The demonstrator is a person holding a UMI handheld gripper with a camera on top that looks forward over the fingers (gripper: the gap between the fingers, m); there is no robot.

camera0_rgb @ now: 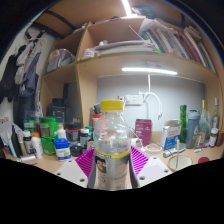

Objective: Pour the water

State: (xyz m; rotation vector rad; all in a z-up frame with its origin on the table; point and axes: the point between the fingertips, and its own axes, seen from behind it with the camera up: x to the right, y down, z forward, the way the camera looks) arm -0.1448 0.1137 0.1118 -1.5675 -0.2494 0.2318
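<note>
A clear plastic bottle (112, 150) with a yellow cap and a yellow band stands upright between my gripper's (112, 160) two fingers. The magenta pads (86, 159) press against its left and right sides, so the gripper is shut on the bottle. The bottle's lower part is hidden behind the gripper body. I cannot see how much water it holds. No cup or other vessel shows close ahead of the fingers.
A cluttered workbench lies beyond: a small blue-capped bottle (62, 146) and green containers (47, 130) at left, a red can (143, 131), a jar (171, 135) and green bottles (183, 124) at right. Wooden shelves (120, 55) with books hang above.
</note>
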